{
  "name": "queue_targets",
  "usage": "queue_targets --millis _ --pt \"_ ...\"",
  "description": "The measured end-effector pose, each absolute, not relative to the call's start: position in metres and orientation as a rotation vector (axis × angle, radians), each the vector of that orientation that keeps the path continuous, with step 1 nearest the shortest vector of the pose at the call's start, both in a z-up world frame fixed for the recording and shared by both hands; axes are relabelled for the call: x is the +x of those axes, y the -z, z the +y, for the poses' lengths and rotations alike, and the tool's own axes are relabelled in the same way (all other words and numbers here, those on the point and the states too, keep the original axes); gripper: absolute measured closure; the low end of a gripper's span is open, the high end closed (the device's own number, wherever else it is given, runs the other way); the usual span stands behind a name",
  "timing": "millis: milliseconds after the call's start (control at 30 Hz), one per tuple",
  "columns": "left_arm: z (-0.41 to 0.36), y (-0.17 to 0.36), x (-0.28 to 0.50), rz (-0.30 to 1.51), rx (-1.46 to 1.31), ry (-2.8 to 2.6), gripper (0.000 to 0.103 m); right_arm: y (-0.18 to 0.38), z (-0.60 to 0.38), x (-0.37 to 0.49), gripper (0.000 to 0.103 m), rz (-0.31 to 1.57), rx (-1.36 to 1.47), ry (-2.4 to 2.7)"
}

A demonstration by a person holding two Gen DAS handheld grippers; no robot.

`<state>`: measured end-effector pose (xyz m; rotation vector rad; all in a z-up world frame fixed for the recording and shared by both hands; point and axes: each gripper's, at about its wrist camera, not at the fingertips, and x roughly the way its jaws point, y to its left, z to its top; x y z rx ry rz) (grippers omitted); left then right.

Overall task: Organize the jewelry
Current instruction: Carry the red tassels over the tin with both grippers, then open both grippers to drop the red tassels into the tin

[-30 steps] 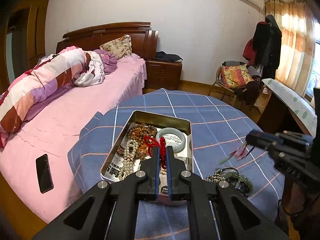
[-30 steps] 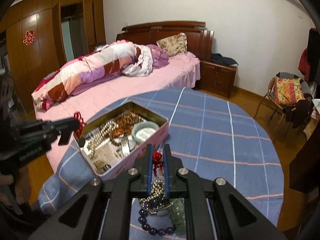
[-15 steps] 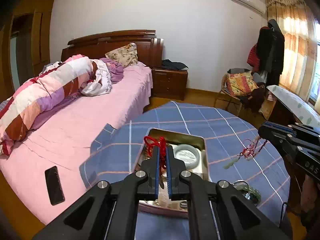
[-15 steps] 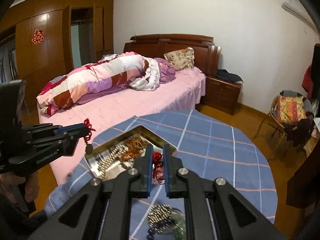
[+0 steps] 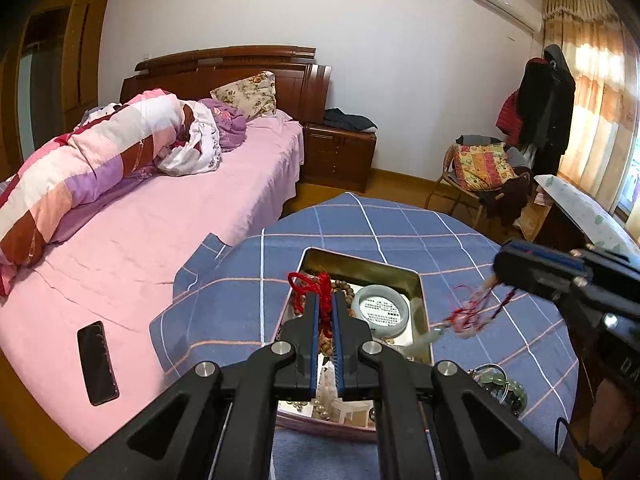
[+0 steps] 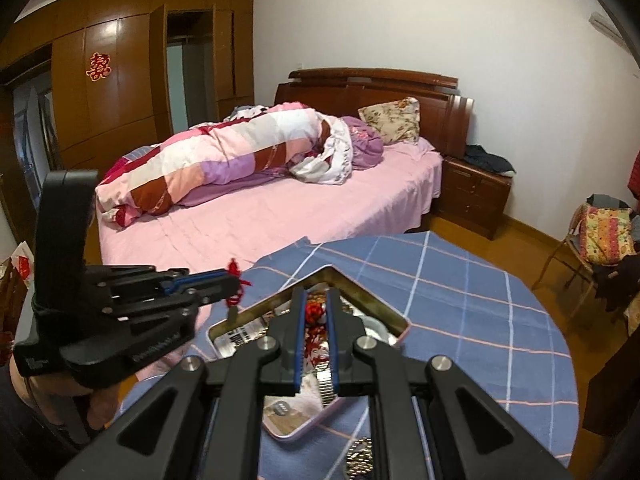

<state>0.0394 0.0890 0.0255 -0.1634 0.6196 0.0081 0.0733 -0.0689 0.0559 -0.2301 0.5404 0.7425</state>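
Left gripper (image 5: 326,300) jaws clamped; right gripper (image 6: 316,300) likewise, both angled down.

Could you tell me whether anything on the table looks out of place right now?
Yes. A small heap of bead bracelets lies on the blue checked tablecloth, outside the metal tin that holds the rest of the jewelry. Also, the left gripper and right gripper each pinch a red-cord piece above the tin.

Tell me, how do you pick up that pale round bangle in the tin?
Best guess: pinch the pale bangle across its far rim, one finger inside the hole and one outside, coming from above. It lies flat in the tin, so its sides are boxed in by beads and the wall.
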Motion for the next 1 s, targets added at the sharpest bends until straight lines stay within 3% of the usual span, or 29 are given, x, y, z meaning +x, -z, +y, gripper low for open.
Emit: queue_targets --millis 1000 --pt "0.065 0.032 0.062 0.737 -0.088 -0.017 0.098 0.014 -0.056 0.093 0.091 0.701 -0.225 -0.714"
